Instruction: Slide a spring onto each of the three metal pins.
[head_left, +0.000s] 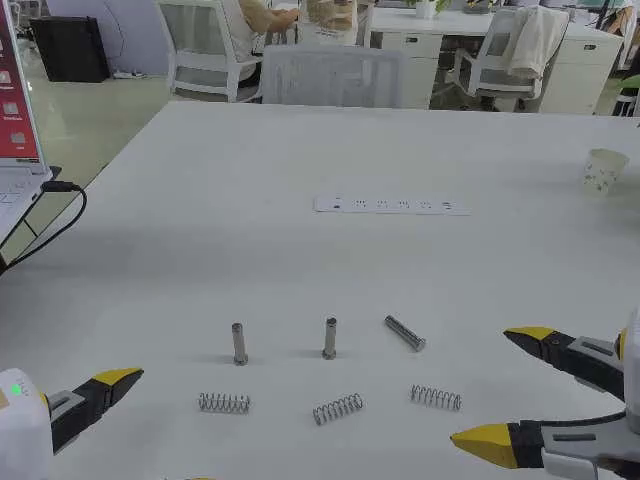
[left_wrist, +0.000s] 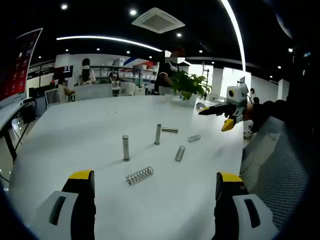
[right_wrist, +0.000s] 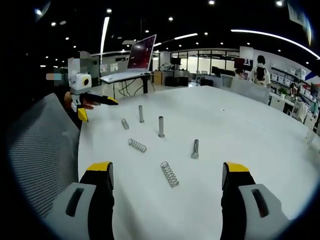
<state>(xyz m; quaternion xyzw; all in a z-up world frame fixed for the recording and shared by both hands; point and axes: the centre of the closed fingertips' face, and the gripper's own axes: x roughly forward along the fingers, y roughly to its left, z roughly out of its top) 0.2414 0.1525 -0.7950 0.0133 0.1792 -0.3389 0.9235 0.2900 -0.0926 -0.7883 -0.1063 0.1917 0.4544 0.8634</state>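
Note:
Three metal pins are on the white table (head_left: 300, 260): the left pin (head_left: 239, 343) and middle pin (head_left: 330, 338) stand upright, and the right pin (head_left: 405, 333) lies on its side. In front of them lie three loose springs, left (head_left: 224, 403), middle (head_left: 337, 408) and right (head_left: 436, 398). At the bottom left my left gripper (head_left: 155, 430) is open and holds nothing, and its own view faces the left spring (left_wrist: 139, 175). My right gripper (head_left: 500, 385) is open at the right, level with the right spring (right_wrist: 169, 174), which lies ahead between its jaws.
A white power strip (head_left: 390, 205) lies mid-table beyond the pins. A paper cup (head_left: 604, 170) stands at the far right edge. A laptop (head_left: 15, 130) and its black cable (head_left: 60, 215) sit at the left edge. Office chairs (head_left: 330, 75) stand past the far edge.

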